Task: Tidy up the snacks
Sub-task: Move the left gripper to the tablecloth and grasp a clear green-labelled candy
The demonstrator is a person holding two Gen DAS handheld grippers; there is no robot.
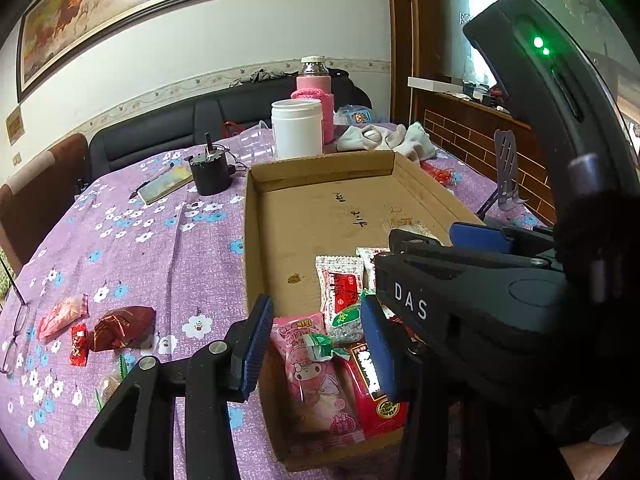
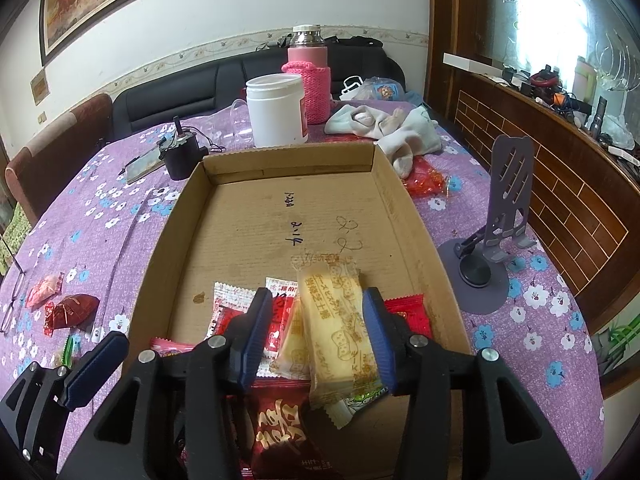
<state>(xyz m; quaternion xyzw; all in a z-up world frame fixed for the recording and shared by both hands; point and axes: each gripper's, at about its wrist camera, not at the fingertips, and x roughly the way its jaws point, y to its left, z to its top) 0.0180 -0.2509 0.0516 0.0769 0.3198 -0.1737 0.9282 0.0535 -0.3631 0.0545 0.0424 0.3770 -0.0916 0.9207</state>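
A shallow cardboard box (image 1: pixel 250 240) (image 2: pixel 160 248) lies on the purple flowered tablecloth with several snack packets piled at its near end. My left gripper (image 1: pixel 316 346) hangs open over the box's near left corner, above a pink cartoon packet (image 1: pixel 316 384) and a green-white candy (image 1: pixel 344 320). My right gripper (image 2: pixel 317 338) is open too; a pale yellow cracker packet (image 2: pixel 332 328) lies tilted between its fingers, loose on the pile. A dark red packet (image 2: pixel 280 428) lies under it. Three red snacks (image 1: pixel 120 328) (image 2: pixel 74 310) lie on the cloth left of the box.
Behind the box stand a white jar (image 1: pixel 297 128), a pink-sleeved bottle (image 2: pixel 308 76) and a small black motor (image 1: pixel 210 176). Crumpled socks (image 2: pixel 400 128) and a red wrapper (image 2: pixel 426 180) lie at the back right. A grey phone stand (image 2: pixel 508 196) is right; glasses (image 1: pixel 14 332) far left.
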